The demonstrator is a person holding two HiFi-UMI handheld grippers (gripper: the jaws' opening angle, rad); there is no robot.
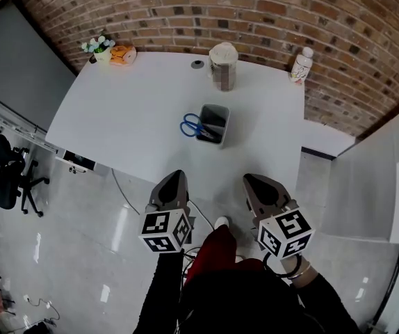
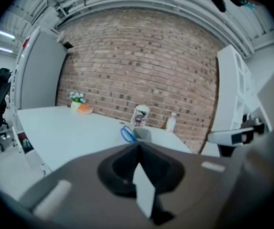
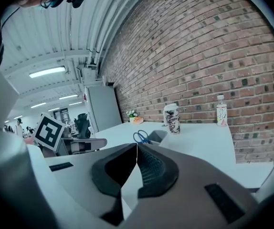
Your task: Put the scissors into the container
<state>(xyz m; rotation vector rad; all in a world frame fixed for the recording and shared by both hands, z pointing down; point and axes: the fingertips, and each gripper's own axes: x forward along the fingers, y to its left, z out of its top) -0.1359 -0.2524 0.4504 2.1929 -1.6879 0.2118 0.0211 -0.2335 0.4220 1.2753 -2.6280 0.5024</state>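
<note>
Nearest us, the left gripper (image 1: 174, 177) and right gripper (image 1: 250, 179) each have their jaws pressed together on nothing, well short of the container (image 1: 215, 106). The scissors (image 1: 191, 125) sit at the container's left rim, blue handles jutting out to its left. Their long axis runs left to right into it, and the blades look to be inside, though we cannot confirm that. The handles lie ahead, slightly nearer our left gripper. The table (image 1: 116, 117) spreads around the container.

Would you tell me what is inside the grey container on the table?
Only dark interior shows in the container. Blue scissors handles sit at its left rim; its bottom is hidden.
</note>
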